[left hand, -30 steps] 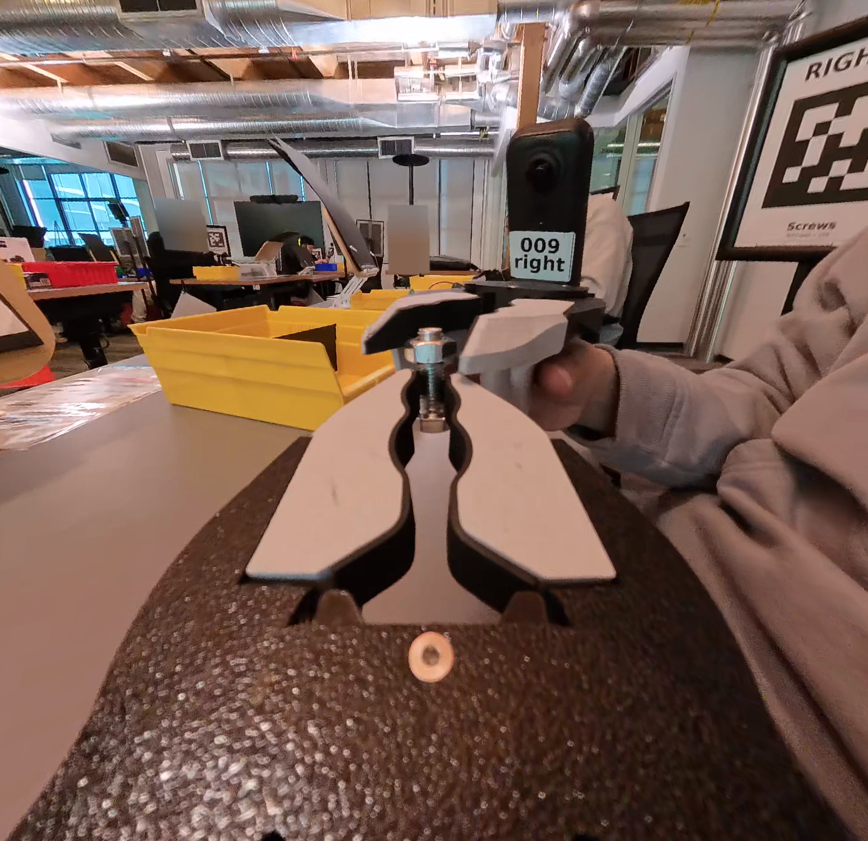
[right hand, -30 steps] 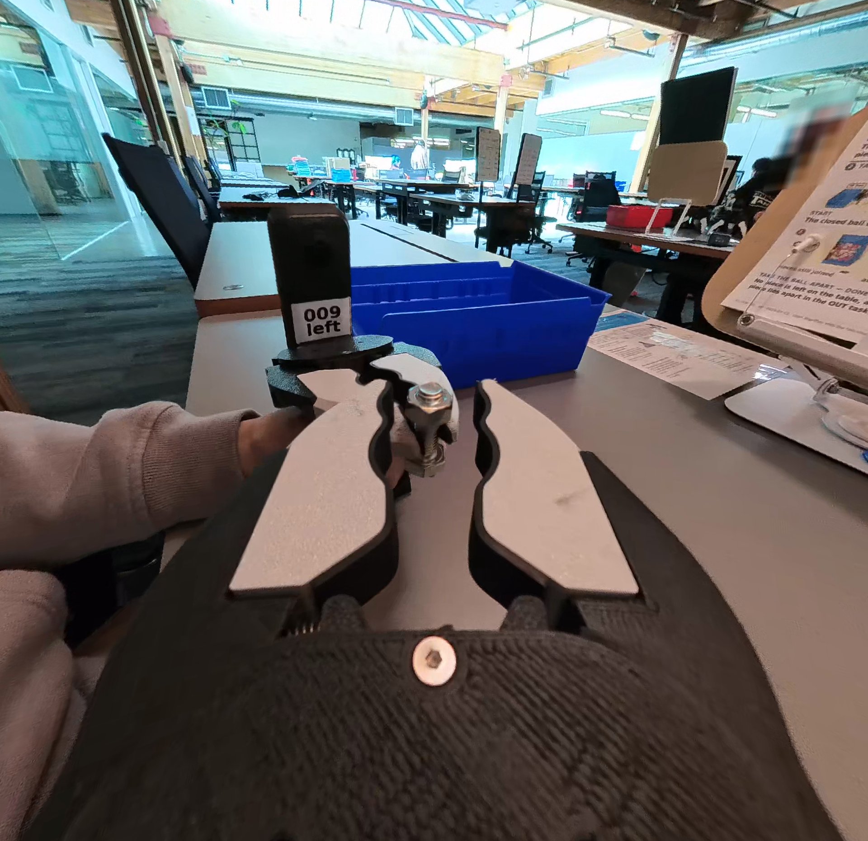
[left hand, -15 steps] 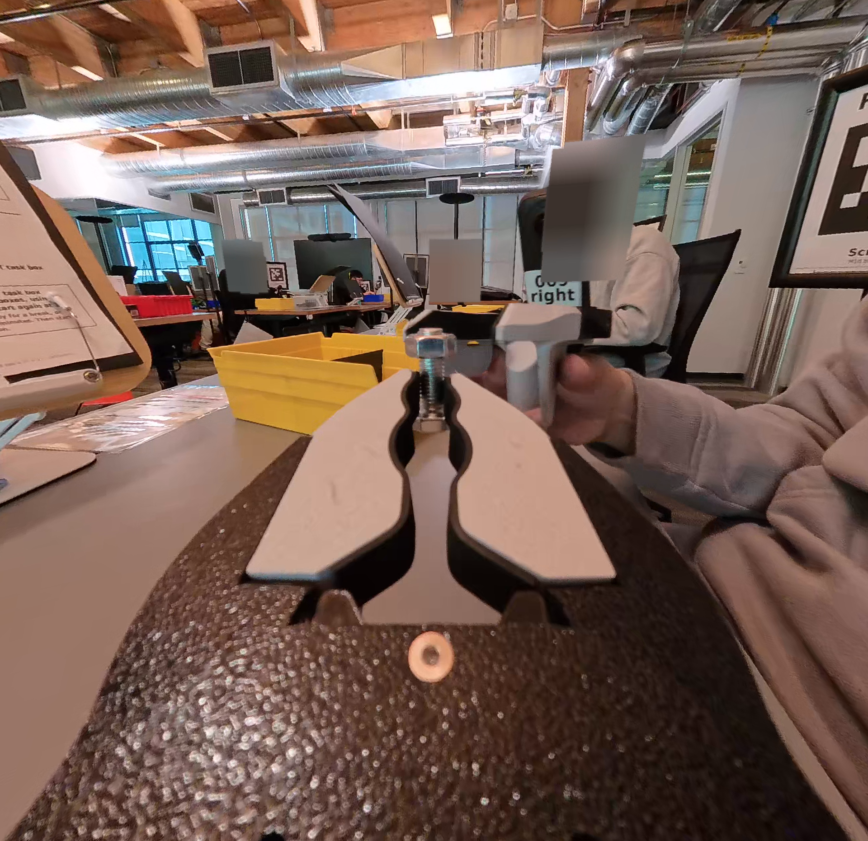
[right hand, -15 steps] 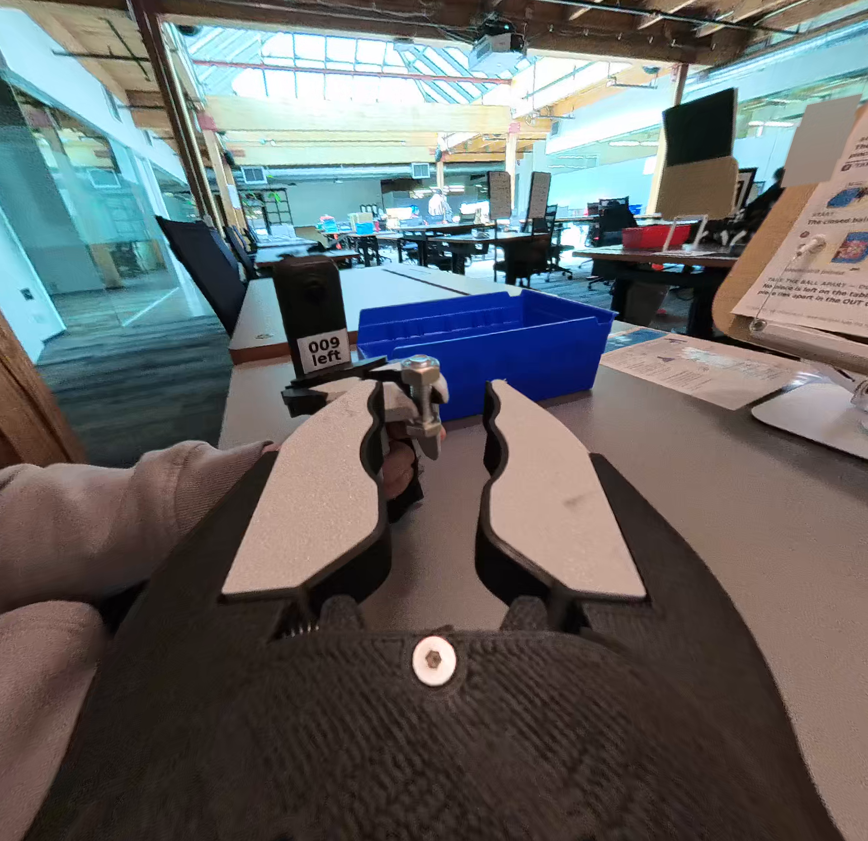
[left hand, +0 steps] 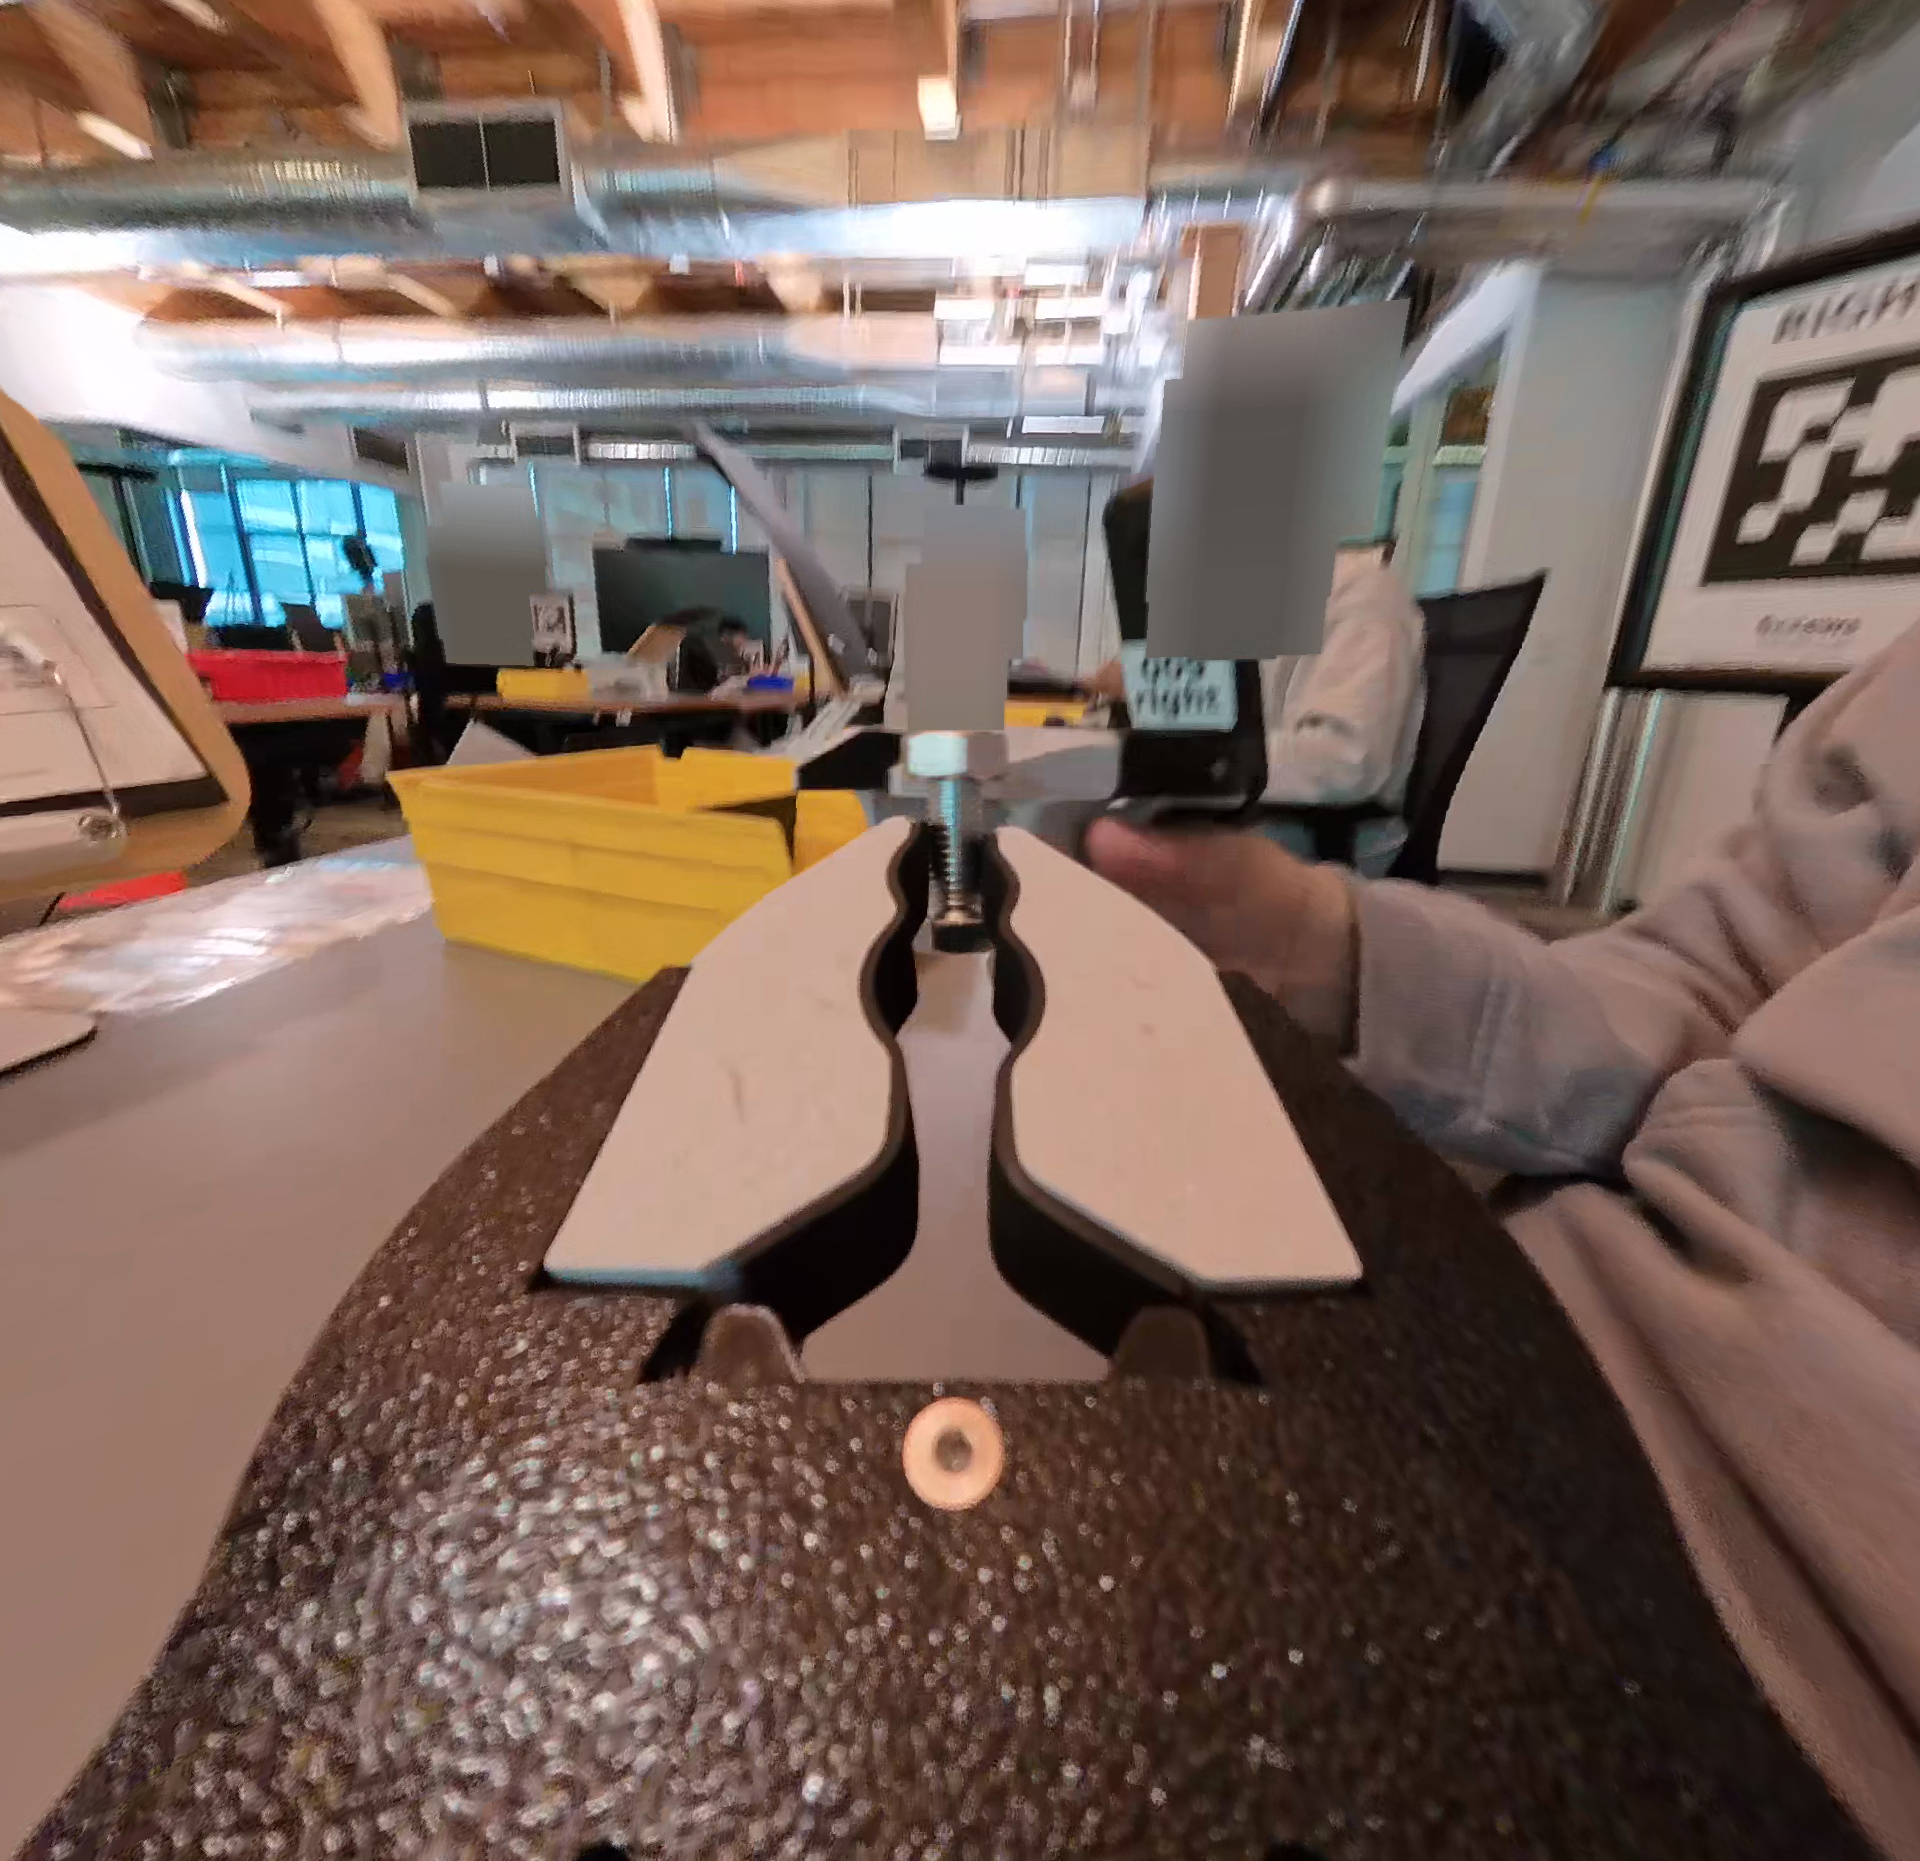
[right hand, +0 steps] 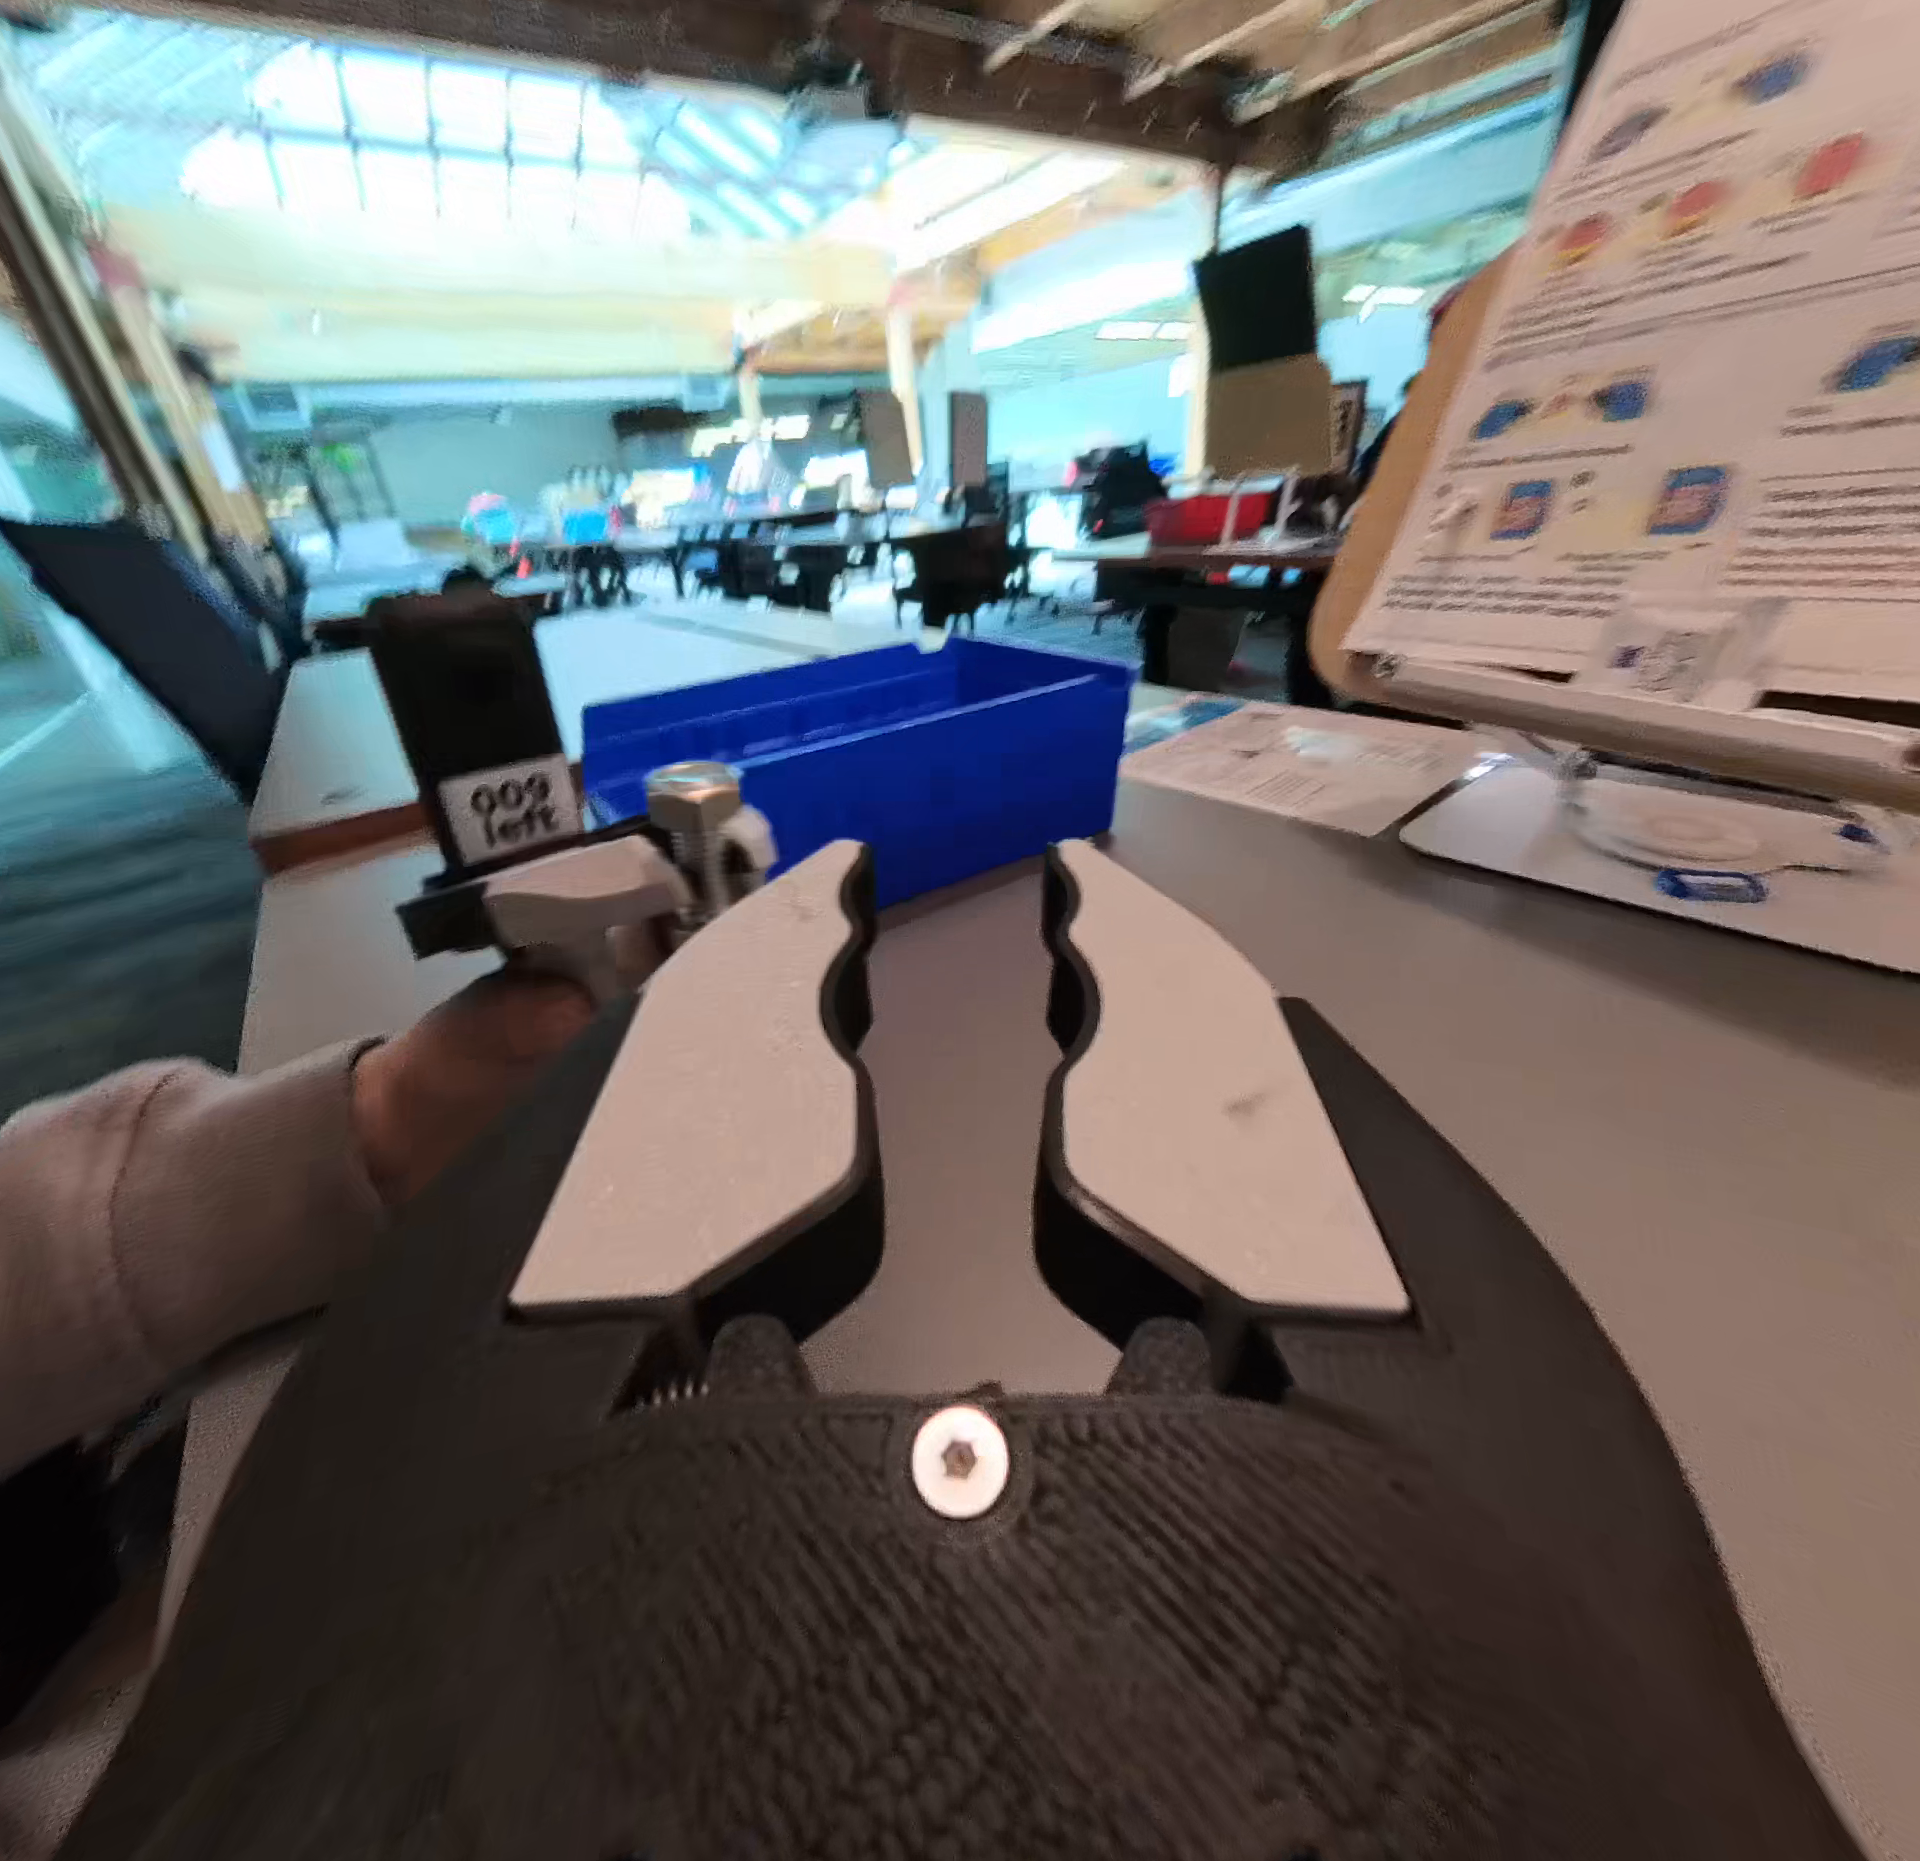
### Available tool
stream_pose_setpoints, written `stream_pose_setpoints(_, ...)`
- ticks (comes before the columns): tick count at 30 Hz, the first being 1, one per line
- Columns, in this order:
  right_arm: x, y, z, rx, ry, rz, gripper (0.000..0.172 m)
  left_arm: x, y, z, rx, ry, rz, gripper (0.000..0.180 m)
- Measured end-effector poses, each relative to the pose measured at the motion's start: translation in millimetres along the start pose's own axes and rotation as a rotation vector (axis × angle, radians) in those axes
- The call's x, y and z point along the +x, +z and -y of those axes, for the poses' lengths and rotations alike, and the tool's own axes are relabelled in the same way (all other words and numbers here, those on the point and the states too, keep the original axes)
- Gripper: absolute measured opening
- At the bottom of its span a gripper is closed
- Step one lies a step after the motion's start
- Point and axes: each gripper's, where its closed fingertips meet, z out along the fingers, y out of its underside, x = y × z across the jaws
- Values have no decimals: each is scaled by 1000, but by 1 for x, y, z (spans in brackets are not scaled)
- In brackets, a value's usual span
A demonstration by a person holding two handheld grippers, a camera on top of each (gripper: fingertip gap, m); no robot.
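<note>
Grey surface in an open workshop: left tool clamped on an upright bolt's threaded shank, hex head up, long axis vertical; right tool parted, holding nothing, bolt just left of its left fingertip.

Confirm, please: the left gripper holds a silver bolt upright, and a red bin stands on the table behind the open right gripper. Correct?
Not quite: the bin is blue, as the right wrist view shows. The left gripper does hold the silver bolt upright, and the right gripper is open.
</note>
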Motion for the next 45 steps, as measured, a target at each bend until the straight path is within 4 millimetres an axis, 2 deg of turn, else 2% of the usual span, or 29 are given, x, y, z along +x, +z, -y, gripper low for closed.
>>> stream_pose_setpoints(1,5,-4,4,34,27,3,34,-2,-2,1,13,-6,9,8)
stream_pose_setpoints(3,-1,-7,9,48,88,84,37,-2,-1,-3,-24,9,14,8)
stream_pose_setpoints(6,-29,-3,17,74,82,197,37,5,7,-14,-82,29,-14,9)
stream_pose_setpoints(9,-46,7,4,14,-20,202,37,11,12,-21,-124,55,-35,9)
stream_pose_setpoints(11,-41,10,-4,-19,-75,156,38,10,11,-20,-121,52,-24,9)
stream_pose_setpoints(14,-28,6,-2,-16,-27,148,47,1,7,-14,-82,19,18,9)
stream_pose_setpoints(15,-19,4,-2,-17,-8,120,45,-1,4,-10,-52,5,21,9)
stream_pose_setpoints(16,1,0,-3,-19,9,19,28,-1,2,-4,-18,-4,15,8)
stream_pose_setpoints(17,18,-4,-3,-12,28,-62,31,-2,0,-2,1,-10,19,8)
stream_pose_setpoints(18,21,-7,-2,-2,50,-48,35,-3,-1,-2,-2,-11,29,8)
stream_pose_setpoints(22,-21,-2,11,59,131,187,42,0,4,-7,-35,6,16,8)
stream_pose_setpoints(26,-49,10,-2,-3,-7,217,42,3,5,-11,-59,24,11,9)
stream_pose_setpoints(30,-47,12,1,9,-18,165,29,3,6,-11,-61,27,10,9)
stream_pose_setpoints(33,-36,9,0,-3,-4,135,38,1,5,-10,-58,24,23,9)
stream_pose_setpoints(36,-23,3,5,10,10,113,31,-1,1,-3,-5,2,27,8)
stream_pose_setpoints(38,-12,-2,9,27,46,99,33,-3,-1,-1,6,-4,33,8)
stream_pose_setpoints(41,-21,-5,15,62,104,174,36,-1,1,-3,-5,2,25,8)
stream_pose_setpoints(45,-45,6,3,-8,16,216,38,1,3,-7,-34,21,21,9)
